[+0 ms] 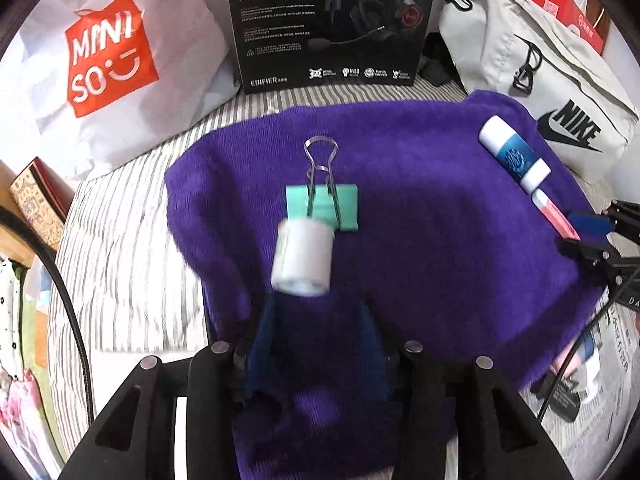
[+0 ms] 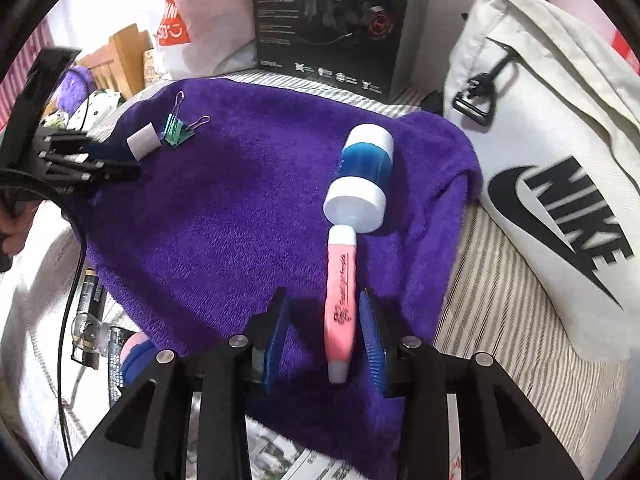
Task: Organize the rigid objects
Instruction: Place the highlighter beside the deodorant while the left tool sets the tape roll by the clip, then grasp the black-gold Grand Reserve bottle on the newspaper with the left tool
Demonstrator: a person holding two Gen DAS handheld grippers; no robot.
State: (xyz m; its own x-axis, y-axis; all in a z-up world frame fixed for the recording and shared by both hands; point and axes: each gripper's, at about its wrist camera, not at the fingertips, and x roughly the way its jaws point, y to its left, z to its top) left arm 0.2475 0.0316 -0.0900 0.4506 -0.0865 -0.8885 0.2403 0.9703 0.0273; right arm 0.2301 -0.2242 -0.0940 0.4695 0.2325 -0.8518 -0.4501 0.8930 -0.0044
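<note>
On the purple fleece towel point(image 2: 224, 216) spread over the striped bed, things are laid in pairs. The right hand-held gripper point(image 2: 326, 320) stands part open around the pink plastic highlighter point(image 2: 340, 288), not pressing it. Its long axis runs near-to-far, the far cap touching the blue-and-white bottle point(image 2: 362, 178). The left hand-held gripper point(image 1: 316, 316) is part open, holding nothing, behind the small white cylinder point(image 1: 303, 258) lying against the green binder clip point(image 1: 322, 204).

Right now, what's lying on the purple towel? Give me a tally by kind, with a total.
Green binder clip: 1
Small white cylinder: 1
Blue tube with white ends: 1
Pink highlighter: 1
Total on the purple towel: 4
</note>
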